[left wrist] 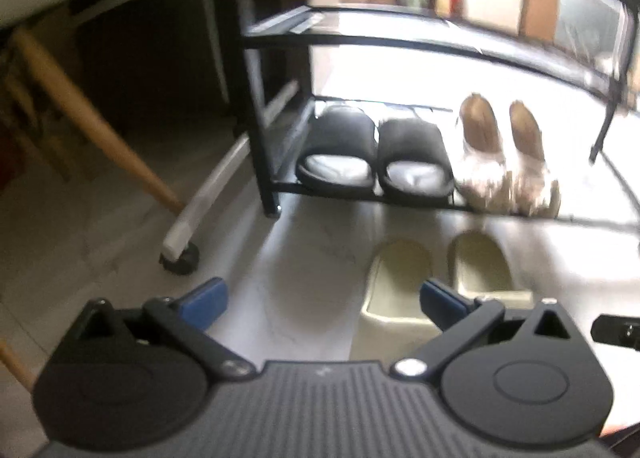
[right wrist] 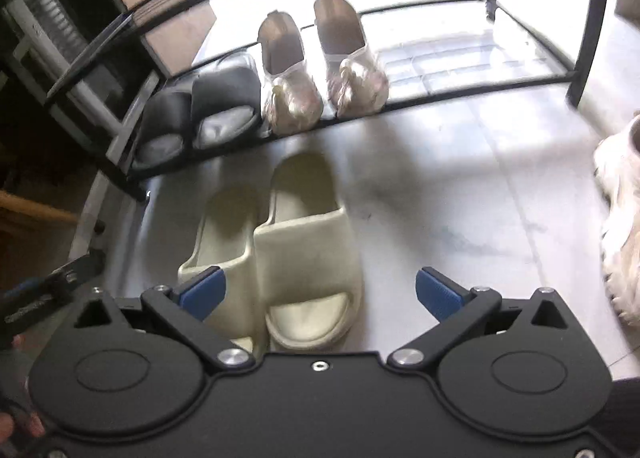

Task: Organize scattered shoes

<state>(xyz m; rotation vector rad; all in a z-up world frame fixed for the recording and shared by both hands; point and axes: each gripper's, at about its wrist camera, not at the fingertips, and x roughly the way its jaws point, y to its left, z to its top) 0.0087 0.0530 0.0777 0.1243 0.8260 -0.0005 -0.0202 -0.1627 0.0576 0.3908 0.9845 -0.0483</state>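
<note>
Grippers both spread wide, nothing between the fingers! The right gripper (right wrist: 318, 294) hovers over the pair of cream slides (right wrist: 280, 254), its blue pads flanking the nearer one without touching it, as far as the view tells. The left gripper (left wrist: 324, 298) hangs just as open, off to the left of that same pair (left wrist: 432, 278), over bare floor.

My read: this is the approach for a pickup. Black slides (right wrist: 200, 113) and satin flats (right wrist: 324, 69) already sit side by side on the shoe rack (right wrist: 440, 81), on its bottom shelf; the cream pair lies on the floor just in front of the rack, toes pointing away from it. Next, the right gripper needs to drop and pinch a strap or sidewall. To the right of the flats the shelf looks free. A white fluffy shoe (right wrist: 622, 225) waits well right of the rack.
</note>
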